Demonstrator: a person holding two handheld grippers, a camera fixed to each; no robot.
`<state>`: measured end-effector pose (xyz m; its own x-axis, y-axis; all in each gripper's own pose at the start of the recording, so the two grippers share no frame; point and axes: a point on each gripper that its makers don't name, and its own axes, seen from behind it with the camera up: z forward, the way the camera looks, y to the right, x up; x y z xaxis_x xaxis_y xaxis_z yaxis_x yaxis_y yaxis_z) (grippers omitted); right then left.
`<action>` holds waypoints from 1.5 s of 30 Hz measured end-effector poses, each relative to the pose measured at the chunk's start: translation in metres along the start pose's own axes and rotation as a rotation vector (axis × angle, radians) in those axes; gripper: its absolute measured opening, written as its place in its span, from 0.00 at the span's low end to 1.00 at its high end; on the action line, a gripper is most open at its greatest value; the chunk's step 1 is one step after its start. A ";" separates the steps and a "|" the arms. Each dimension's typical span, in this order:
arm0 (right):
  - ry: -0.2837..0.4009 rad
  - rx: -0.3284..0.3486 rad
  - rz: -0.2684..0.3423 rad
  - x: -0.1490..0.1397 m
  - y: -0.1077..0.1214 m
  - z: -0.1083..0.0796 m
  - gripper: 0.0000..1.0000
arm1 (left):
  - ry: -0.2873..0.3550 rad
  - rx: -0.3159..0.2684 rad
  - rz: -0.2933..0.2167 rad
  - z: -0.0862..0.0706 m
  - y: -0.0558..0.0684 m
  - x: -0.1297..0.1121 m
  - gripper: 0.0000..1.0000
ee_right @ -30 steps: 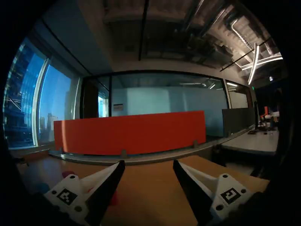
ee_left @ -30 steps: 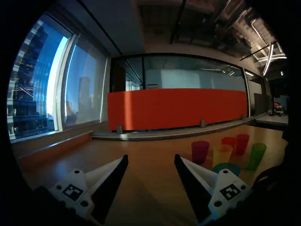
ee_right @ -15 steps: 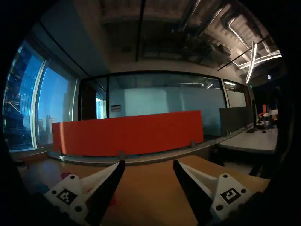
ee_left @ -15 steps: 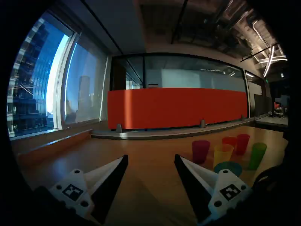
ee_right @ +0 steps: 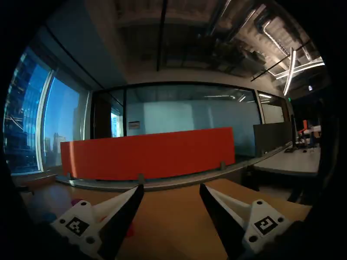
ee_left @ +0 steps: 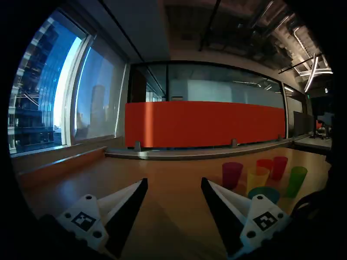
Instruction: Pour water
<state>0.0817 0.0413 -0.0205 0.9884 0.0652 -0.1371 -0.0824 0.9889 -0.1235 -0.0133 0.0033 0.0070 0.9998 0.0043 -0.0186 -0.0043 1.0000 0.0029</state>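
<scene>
Two grippers hover empty, jaws spread wide: left gripper (ee_left: 173,182), right gripper (ee_right: 170,188). The cups (ee_left: 256,177) stand upright on the table (ee_left: 165,171), ahead and right of the left gripper (seemingly the nearer one). Which cup holds water cannot be told.

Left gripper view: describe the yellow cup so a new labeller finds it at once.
Below the long orange partition lies a wooden table, with a cluster of plastic cups at the view's right. The yellow cup stands mid-cluster, between the magenta cup and the green cup, just behind a teal cup; it alone is yellow.
</scene>
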 end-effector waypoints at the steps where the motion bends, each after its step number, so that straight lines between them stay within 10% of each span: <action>1: 0.000 0.000 0.001 0.000 0.000 0.000 0.99 | 0.000 0.000 0.000 0.000 0.000 0.000 0.91; 45: 0.015 0.050 -0.003 -0.004 -0.015 -0.008 0.99 | -0.001 -0.004 0.000 -0.001 0.000 0.000 0.91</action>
<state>0.0779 0.0250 -0.0258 0.9866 0.0605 -0.1515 -0.0725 0.9946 -0.0746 -0.0134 0.0034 0.0059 0.9998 0.0040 -0.0175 -0.0040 1.0000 -0.0015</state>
